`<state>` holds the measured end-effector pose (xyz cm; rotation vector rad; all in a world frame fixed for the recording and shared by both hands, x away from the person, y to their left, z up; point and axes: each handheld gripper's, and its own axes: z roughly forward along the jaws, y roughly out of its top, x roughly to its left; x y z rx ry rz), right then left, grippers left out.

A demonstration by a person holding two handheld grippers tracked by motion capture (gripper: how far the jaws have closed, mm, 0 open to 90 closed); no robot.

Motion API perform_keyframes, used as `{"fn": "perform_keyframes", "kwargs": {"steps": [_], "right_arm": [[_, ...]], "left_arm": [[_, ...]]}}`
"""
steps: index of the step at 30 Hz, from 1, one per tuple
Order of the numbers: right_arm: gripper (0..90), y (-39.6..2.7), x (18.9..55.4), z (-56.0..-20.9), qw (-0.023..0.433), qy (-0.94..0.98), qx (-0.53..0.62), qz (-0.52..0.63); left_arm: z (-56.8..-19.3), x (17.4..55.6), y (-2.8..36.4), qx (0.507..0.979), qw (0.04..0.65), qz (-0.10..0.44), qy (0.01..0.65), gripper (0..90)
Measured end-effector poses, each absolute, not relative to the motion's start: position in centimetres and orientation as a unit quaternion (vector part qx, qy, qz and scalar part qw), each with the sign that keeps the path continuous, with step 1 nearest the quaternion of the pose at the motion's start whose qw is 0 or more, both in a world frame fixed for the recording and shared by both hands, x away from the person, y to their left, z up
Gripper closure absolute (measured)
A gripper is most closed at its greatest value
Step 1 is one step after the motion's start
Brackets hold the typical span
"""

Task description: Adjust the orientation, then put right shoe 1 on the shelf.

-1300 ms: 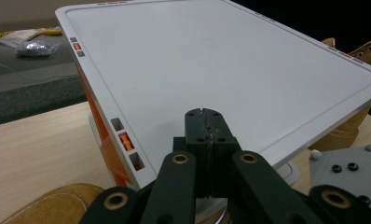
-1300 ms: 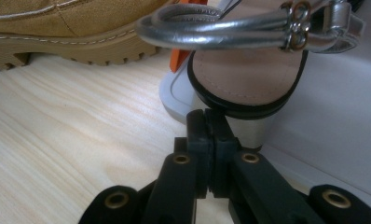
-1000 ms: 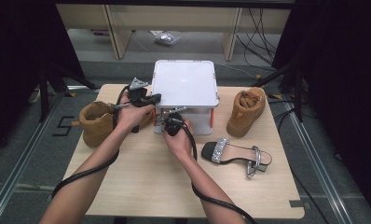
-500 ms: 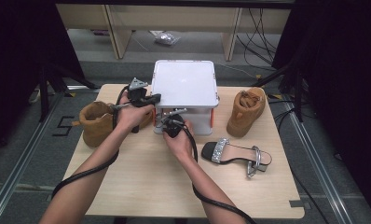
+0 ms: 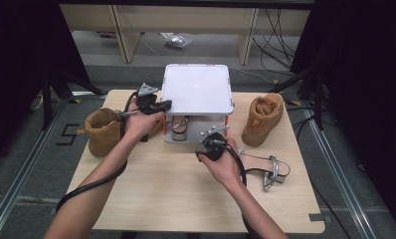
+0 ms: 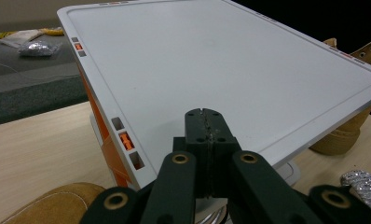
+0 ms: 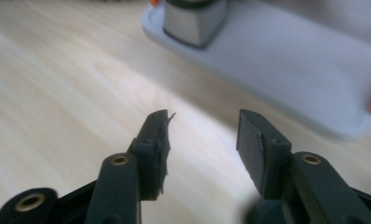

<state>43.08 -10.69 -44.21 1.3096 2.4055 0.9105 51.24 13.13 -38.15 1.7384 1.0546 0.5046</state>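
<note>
While the left gripper [image 6: 206, 135] rests against the near left edge of the white two-tier rack [image 5: 197, 89], its jaws are pressed flat together with nothing between them; in the left gripper view the tips lie just over the rim of the rack's top tray. Right gripper [image 7: 202, 140] sits in front of the rack, off its near edge, over bare table [image 5: 151, 189]. Its jaws have just been opening and now stand well apart, empty, pads touching nothing. On the rack's lower shelf, close to the front edge, stands a silver sandal [image 5: 178, 127], heel block toward the right gripper; the right gripper view shows that block [image 7: 195, 21] on the grey base plate, apart from the jaws. Matching sandal [image 5: 263, 167] lies flat on the table to the right front of the rack, just beside the right hand [image 5: 226, 164]. Tan boot [image 5: 263, 118] upright right of the rack. Second tan boot [image 5: 102, 130] left of the rack, behind the left hand [image 5: 139, 122].
</note>
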Motion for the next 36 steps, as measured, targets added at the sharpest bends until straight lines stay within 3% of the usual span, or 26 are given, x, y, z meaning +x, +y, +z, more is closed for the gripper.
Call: {"fn": "perform_keyframes", "kwargs": {"steps": [17, 36], "right_arm": [[46.5, -18.5, 39.0, -44.3, 0.106, 0.816, 0.483, 0.3], [39.6, -25.3, 40.1, -41.5, 0.13, 0.851, 0.453, 0.232]], "left_arm": [[-38.1, 51.2, 13.2, 0.72, 0.499, 0.208, 0.435, 89.1], [-37.8, 51.3, 12.9, 0.727, 0.486, 0.213, 0.436, 89.2]]}}
